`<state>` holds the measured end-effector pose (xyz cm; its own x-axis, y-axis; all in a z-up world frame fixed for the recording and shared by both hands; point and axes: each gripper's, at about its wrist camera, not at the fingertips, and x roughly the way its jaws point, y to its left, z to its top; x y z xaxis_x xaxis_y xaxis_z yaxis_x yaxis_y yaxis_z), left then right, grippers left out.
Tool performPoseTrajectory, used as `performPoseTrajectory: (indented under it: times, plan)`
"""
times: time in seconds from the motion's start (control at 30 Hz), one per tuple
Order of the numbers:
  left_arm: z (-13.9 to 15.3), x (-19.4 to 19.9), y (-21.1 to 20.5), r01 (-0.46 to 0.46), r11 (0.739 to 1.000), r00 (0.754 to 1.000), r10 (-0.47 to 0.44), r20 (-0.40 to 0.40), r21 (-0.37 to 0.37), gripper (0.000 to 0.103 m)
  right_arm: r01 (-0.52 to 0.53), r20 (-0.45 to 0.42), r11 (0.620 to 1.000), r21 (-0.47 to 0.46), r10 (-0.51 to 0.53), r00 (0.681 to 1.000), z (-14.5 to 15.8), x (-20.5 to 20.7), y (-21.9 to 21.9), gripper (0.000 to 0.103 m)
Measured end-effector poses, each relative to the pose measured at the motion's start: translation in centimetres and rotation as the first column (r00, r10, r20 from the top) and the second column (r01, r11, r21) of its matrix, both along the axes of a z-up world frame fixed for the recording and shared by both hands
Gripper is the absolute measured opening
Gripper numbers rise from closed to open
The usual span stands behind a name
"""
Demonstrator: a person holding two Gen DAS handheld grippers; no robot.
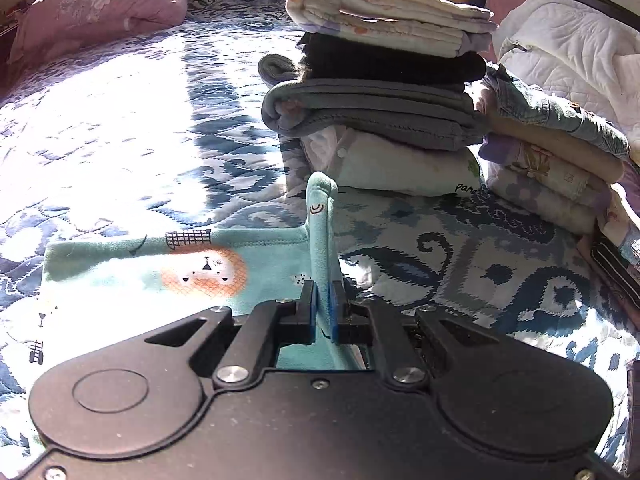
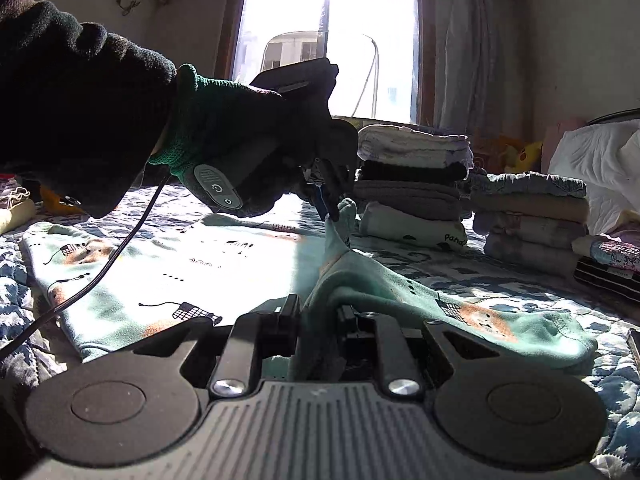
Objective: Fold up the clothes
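A mint-green printed garment (image 1: 132,268) lies spread on the quilted bed. My left gripper (image 1: 323,300) is shut on a pinched fold of it that stands up between the blue pads. In the right wrist view the same garment (image 2: 168,264) stretches across the bed, and my right gripper (image 2: 318,320) is shut on a bunched part of it near the camera. The left gripper (image 2: 326,204) shows there too, held by a gloved hand (image 2: 224,128), pinching the cloth's far corner just above the bed.
Two stacks of folded clothes (image 1: 380,92) (image 1: 560,152) stand on the blue patterned quilt (image 1: 460,256) just beyond the garment. A pink pillow (image 1: 104,4) lies at the far left, white bedding (image 1: 572,52) at the right. A cable (image 2: 92,280) trails over the garment.
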<state>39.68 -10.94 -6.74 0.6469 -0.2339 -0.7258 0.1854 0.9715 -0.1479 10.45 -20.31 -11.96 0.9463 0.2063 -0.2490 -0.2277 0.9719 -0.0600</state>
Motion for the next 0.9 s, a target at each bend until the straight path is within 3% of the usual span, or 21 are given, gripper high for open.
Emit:
performPoseTrajectory:
  times: [0.23,0.6,0.7,0.77,0.8,0.9]
  plan:
    - [-1.6,0.0,3.0,-0.034,0.997,0.999,0.033,-0.008,-0.064,0.006,-0.082,-0.008,0.991,-0.103,0.082,0.997,-0.1,0.1,2.6,0.02]
    - [-4.8,0.5,4.9,-0.068,0.991,0.997,0.064,-0.041,-0.112,0.005,-0.157,-0.088,0.975,-0.155,0.144,0.986,-1.2,0.6,4.7,0.02]
    - [-5.3,0.5,4.8,-0.064,0.994,0.997,0.06,-0.039,-0.091,0.008,-0.171,-0.124,0.973,-0.154,0.153,0.98,-1.6,0.9,4.9,0.02]
    - [-5.2,0.4,4.5,-0.059,0.997,0.998,0.058,-0.019,-0.048,0.017,-0.176,-0.136,0.973,-0.152,0.156,0.978,-1.8,1.1,5.0,0.022]
    - [-4.8,0.2,4.4,-0.067,0.997,0.998,0.067,0.001,-0.029,0.022,-0.179,-0.141,0.972,-0.15,0.158,0.977,-2.0,1.1,5.1,0.024]
    - [-3.2,-0.8,3.6,-0.061,0.998,0.992,0.057,0.117,0.029,0.025,-0.177,-0.139,0.973,-0.149,0.156,0.978,-2.0,1.1,5.2,0.025]
